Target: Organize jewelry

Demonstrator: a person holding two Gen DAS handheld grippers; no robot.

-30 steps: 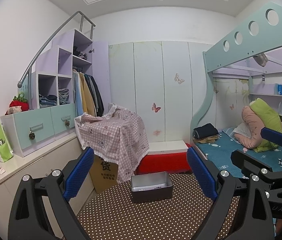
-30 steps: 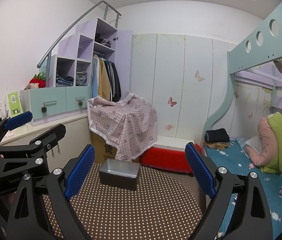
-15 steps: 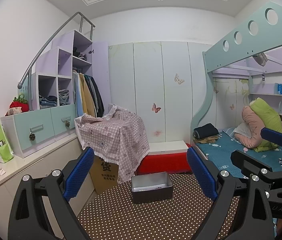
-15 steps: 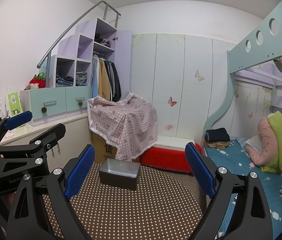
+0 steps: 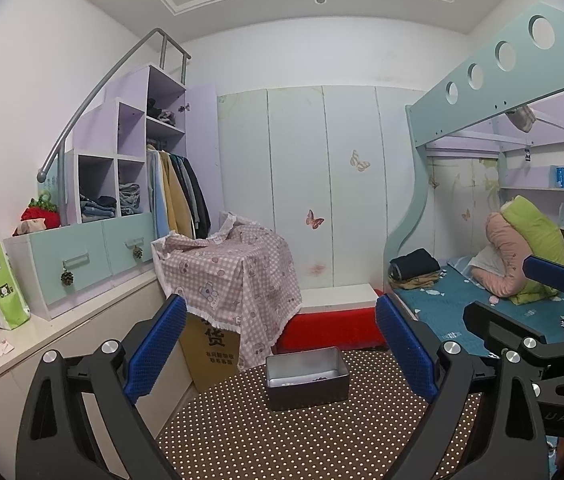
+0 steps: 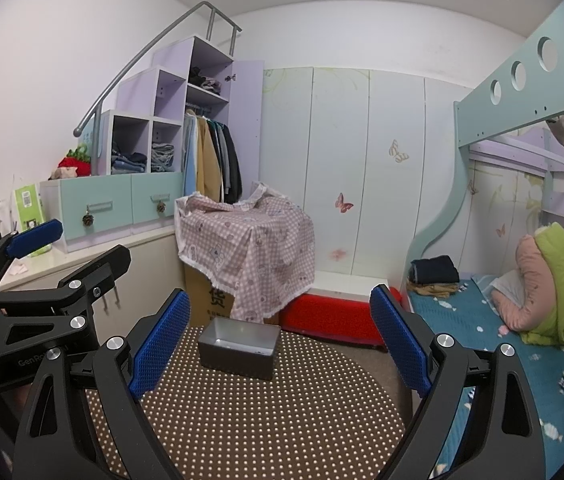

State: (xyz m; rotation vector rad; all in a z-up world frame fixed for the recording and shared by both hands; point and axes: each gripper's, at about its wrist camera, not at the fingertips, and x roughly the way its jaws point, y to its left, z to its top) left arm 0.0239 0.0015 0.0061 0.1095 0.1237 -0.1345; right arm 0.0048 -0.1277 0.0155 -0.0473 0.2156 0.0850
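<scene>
A grey metal box stands at the far side of a round table with a brown dotted cloth. Small dark beads and pale bits lie inside it. The box also shows in the right wrist view. My left gripper is open and empty, held above the table in front of the box. My right gripper is open and empty too, level with the box. Each gripper shows at the edge of the other's view: the right gripper and the left gripper.
A cardboard box under a pink checked cloth stands behind the table. A red bench is beyond it. A white counter runs along the left. A bed with blue sheets is on the right.
Both views have shifted very slightly; the grippers stay open and the box has not moved.
</scene>
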